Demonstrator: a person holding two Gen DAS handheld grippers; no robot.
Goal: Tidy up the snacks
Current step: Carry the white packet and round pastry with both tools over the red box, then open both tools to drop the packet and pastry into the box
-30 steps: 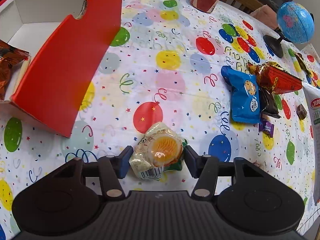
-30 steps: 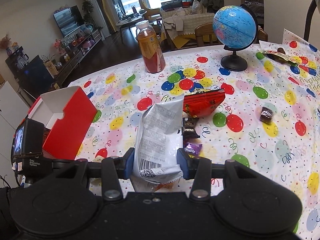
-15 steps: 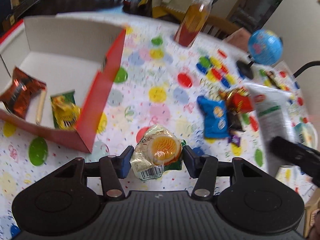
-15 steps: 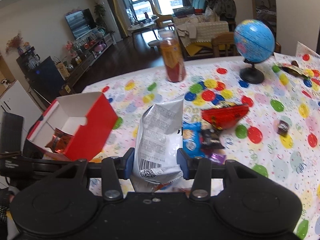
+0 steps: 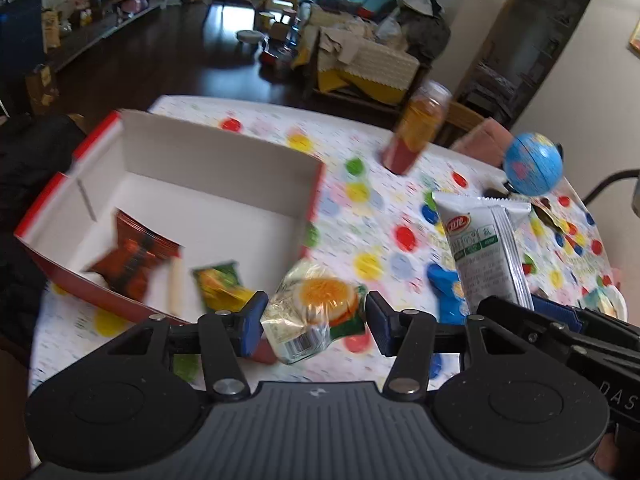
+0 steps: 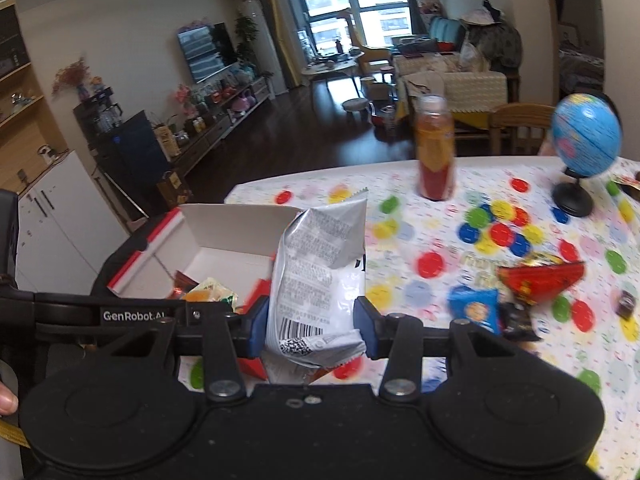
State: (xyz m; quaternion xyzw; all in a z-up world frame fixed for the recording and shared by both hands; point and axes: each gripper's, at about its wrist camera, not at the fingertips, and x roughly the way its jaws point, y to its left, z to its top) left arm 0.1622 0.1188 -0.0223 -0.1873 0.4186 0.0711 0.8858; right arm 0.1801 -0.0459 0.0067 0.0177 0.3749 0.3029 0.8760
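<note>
a clear snack pack with an orange disc [image 5: 316,312] is pinched between the fingers of the left gripper [image 5: 314,322], jaws closed partway onto it, held in the air just off the near right corner of the red box [image 5: 224,172]. a tall white-and-silver packet [image 6: 316,280] is clamped low down in the right gripper [image 6: 310,328], jaws narrowed on it, upright, with the box ahead and to its left. the same packet is seen to the right of the left gripper in the left wrist view.

progress — partly done, as judged: three items are already seen in the box (a dark orange pack [image 5: 134,262], a pale stick [image 5: 174,286], a yellow-green pack [image 5: 220,286]; blurred). two more are carried but not yet dropped in. left on the tablecloth [image 6: 440,216], ahead-right of the right gripper: a blue cookie pack [image 6: 474,310], a red bag [image 6: 540,280], small dark candies [image 6: 516,322] — more may be hidden. bottle [image 6: 435,156] and globe [image 6: 586,140] are likely not snacks to sort.
</note>
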